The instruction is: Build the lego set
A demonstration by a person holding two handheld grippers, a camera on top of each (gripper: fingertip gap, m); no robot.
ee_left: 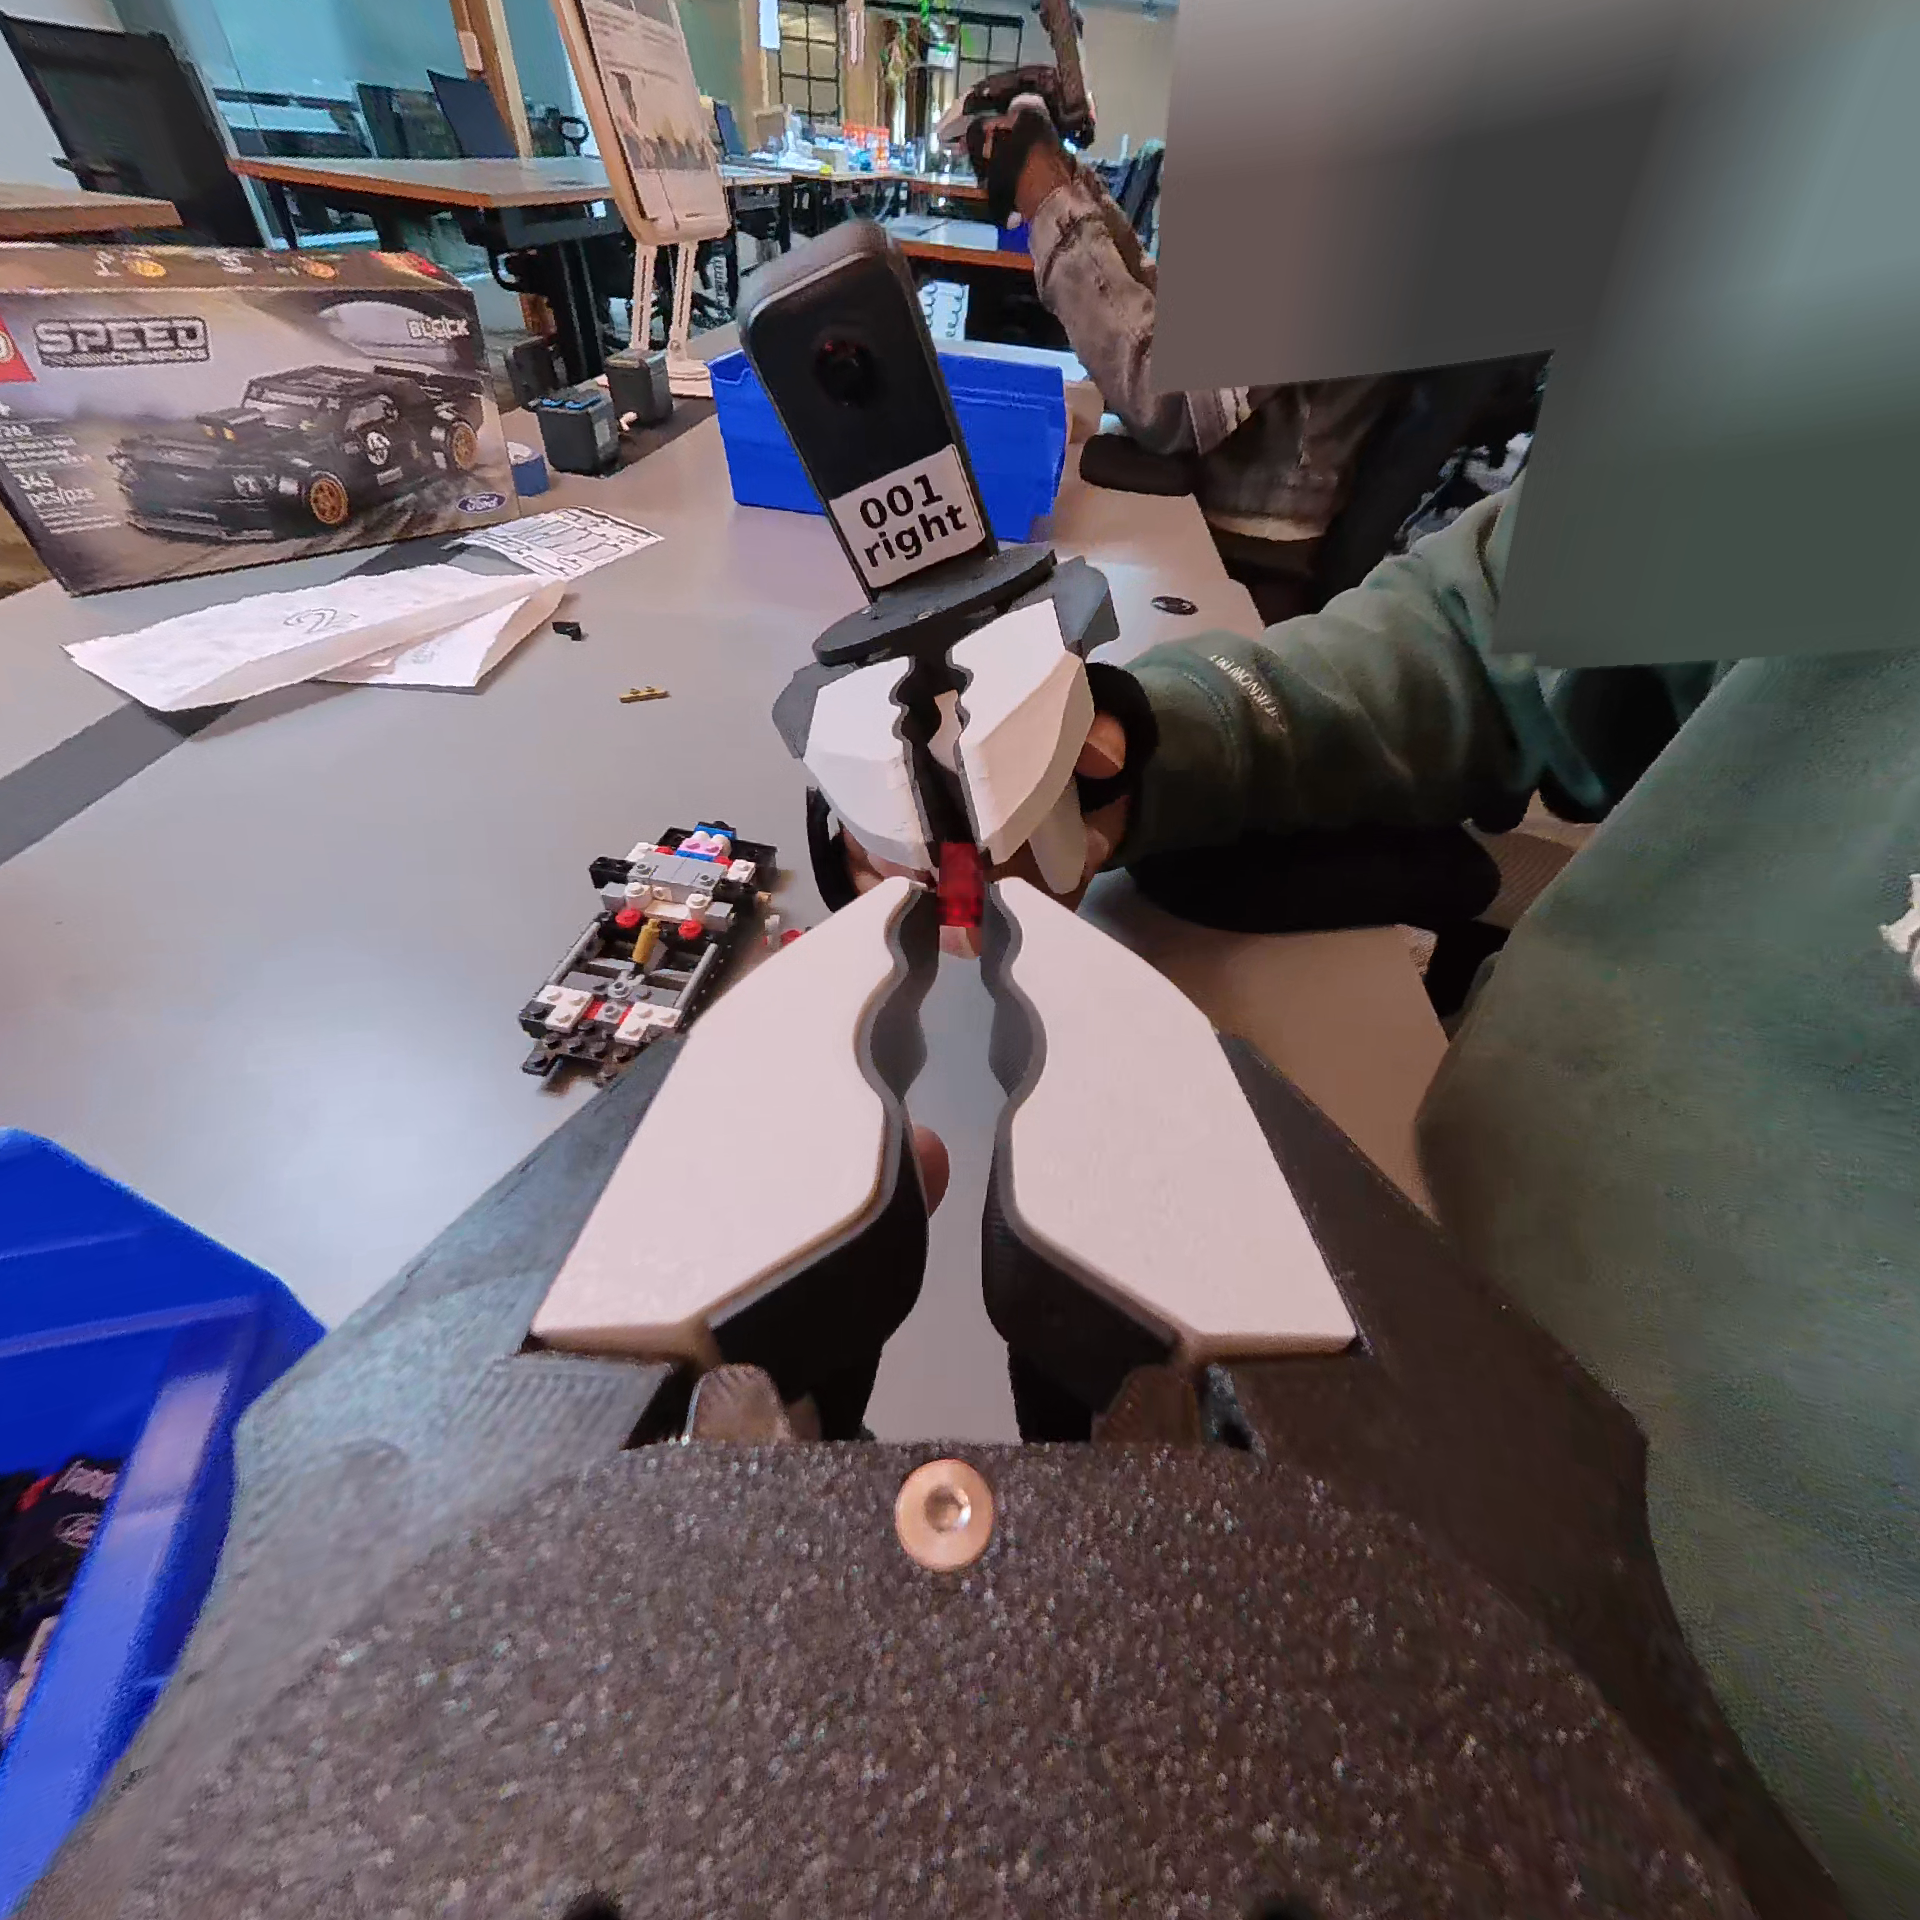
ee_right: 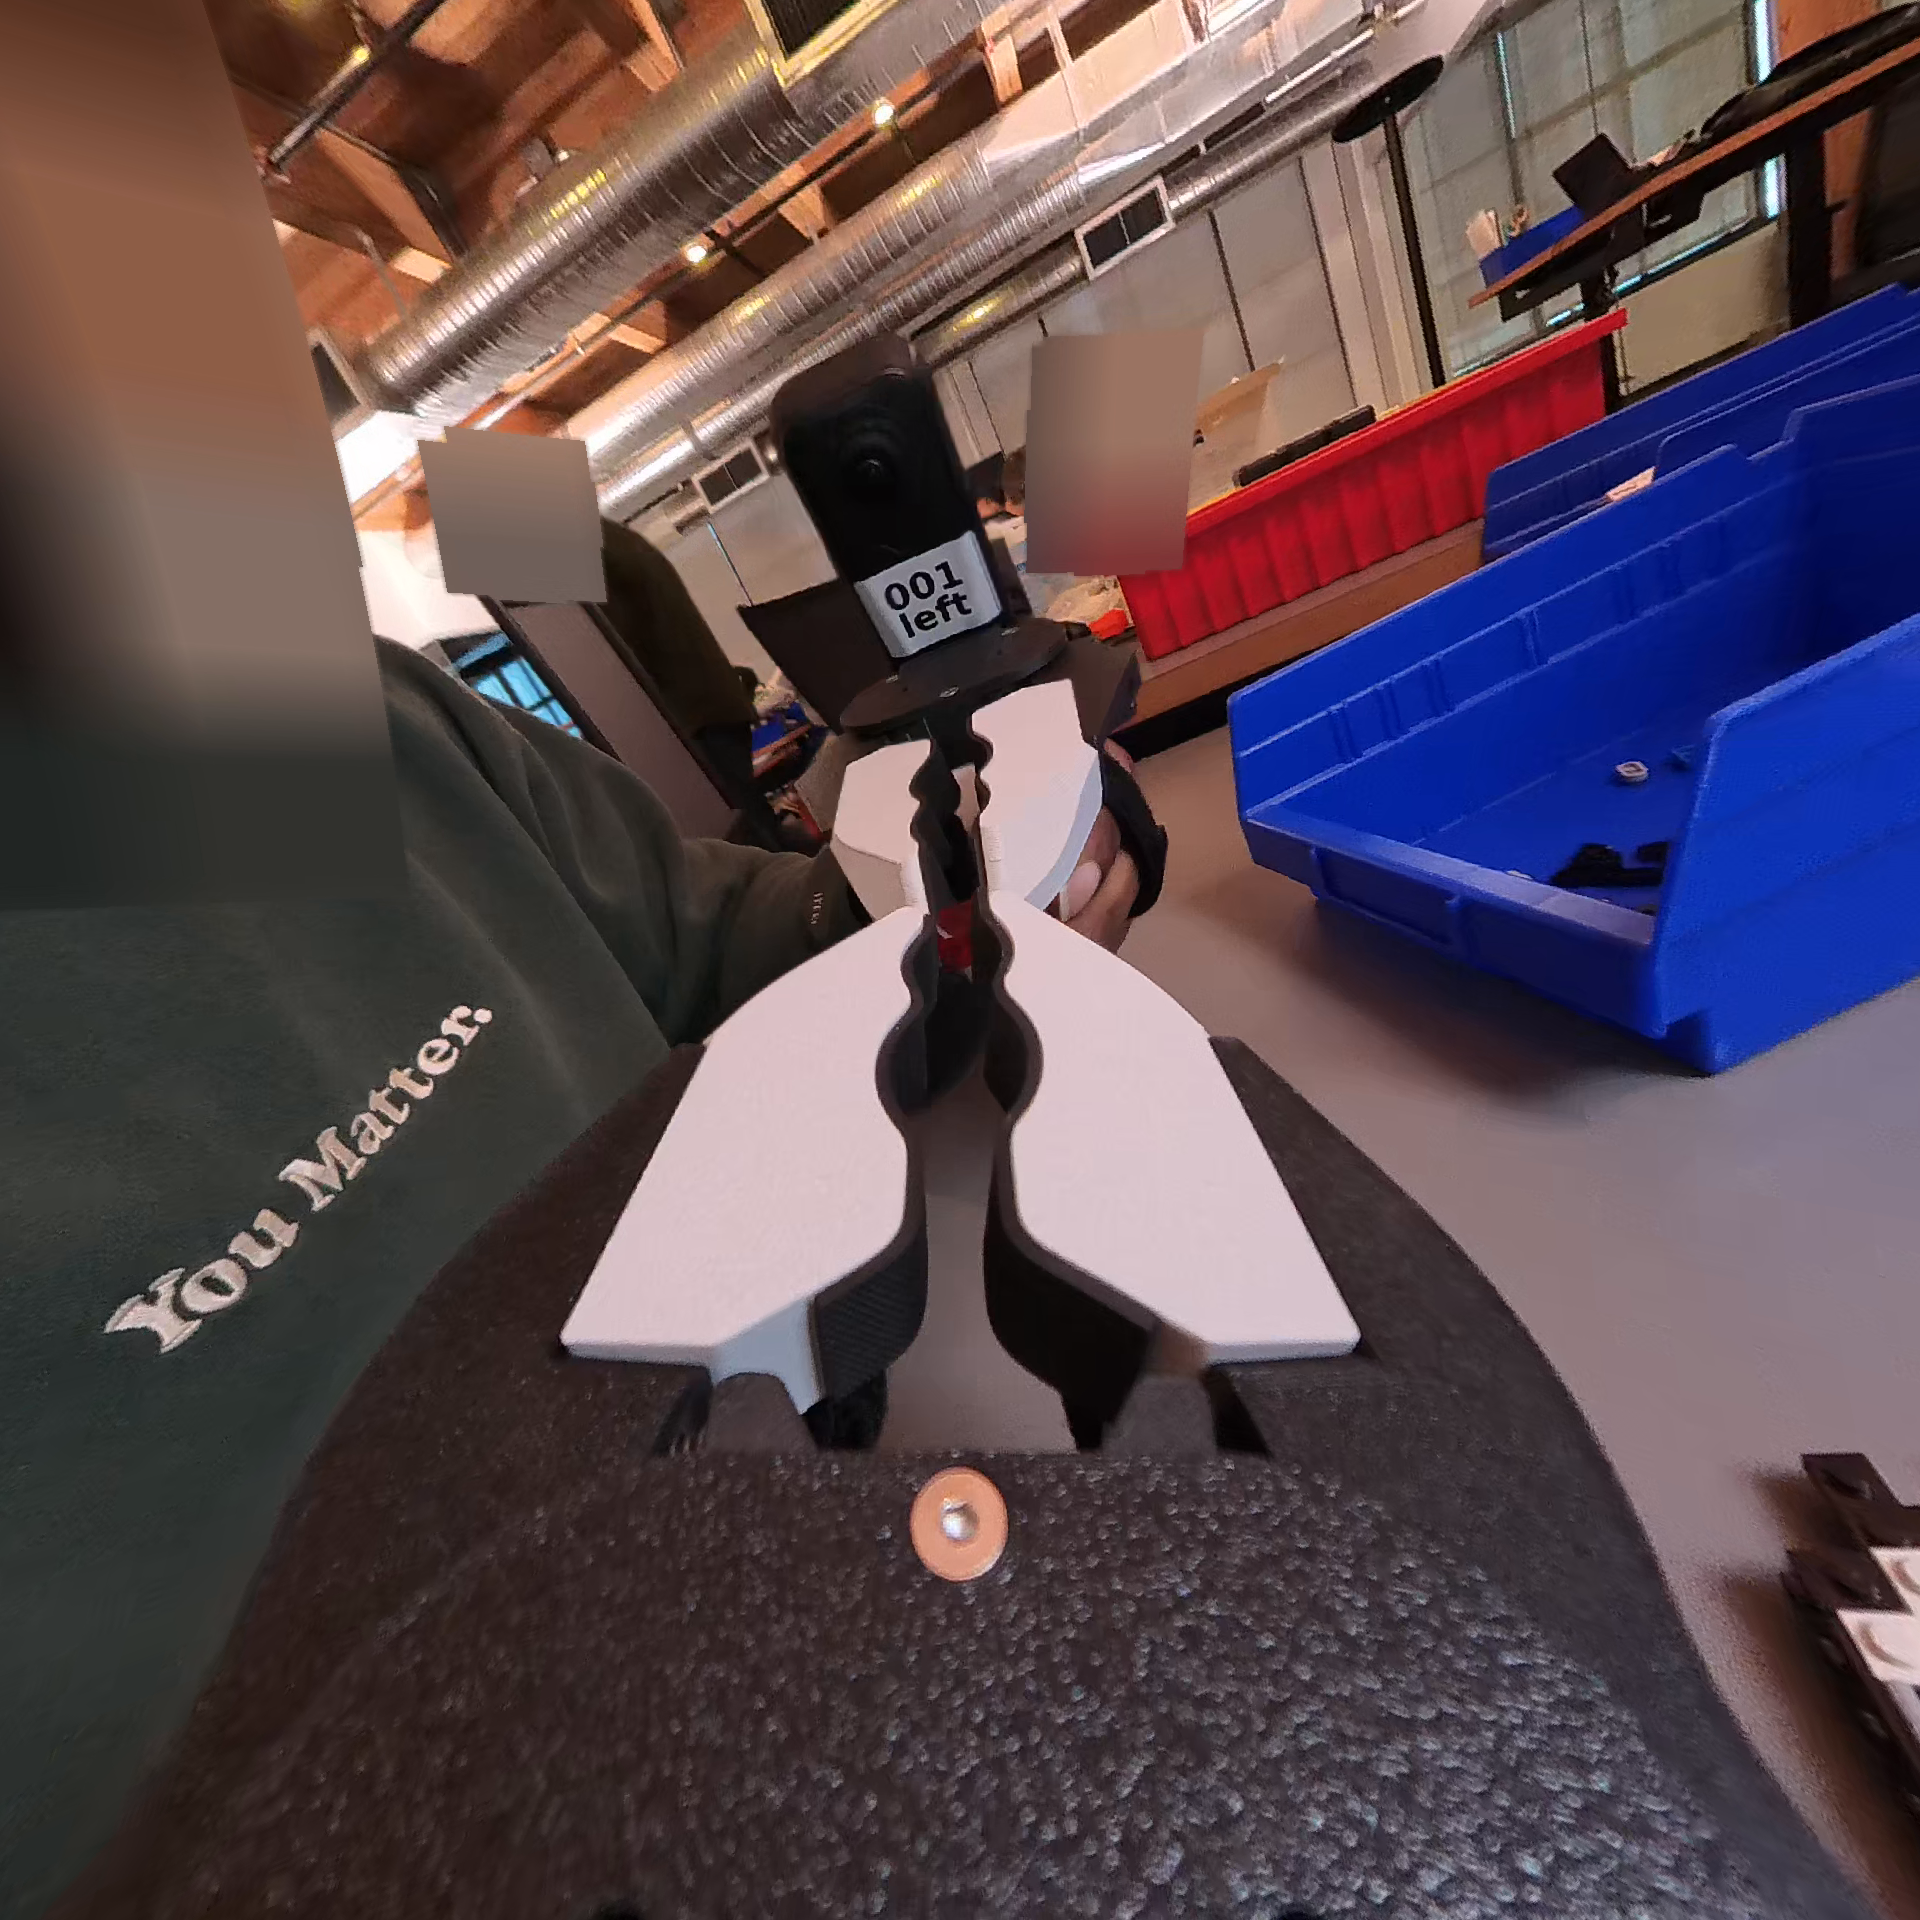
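Observation:
My two grippers face each other tip to tip above the grey table (ee_left: pixel 364 831). My left gripper (ee_left: pixel 951 912) is closed on a small translucent red brick (ee_left: pixel 958 883). My right gripper (ee_left: pixel 951 854), with its camera stick upright, meets the same brick from the far side. In the right wrist view, my right gripper (ee_right: pixel 956 940) is also closed narrowly on the red brick (ee_right: pixel 958 925), with my left gripper (ee_right: pixel 951 883) just beyond. A partly built brick car chassis (ee_left: pixel 649 961) lies on the table left of the grippers.
The set's box (ee_left: pixel 239 416) and paper sheets (ee_left: pixel 312 634) lie at the back left. Blue bins stand at the near left (ee_left: pixel 104 1351), the back (ee_left: pixel 997 416) and on the right (ee_right: pixel 1558 831), before a red bin (ee_right: pixel 1351 540). A person's green sleeve (ee_left: pixel 1299 727) is close. Left and right tips are no more than a few centimetres apart.

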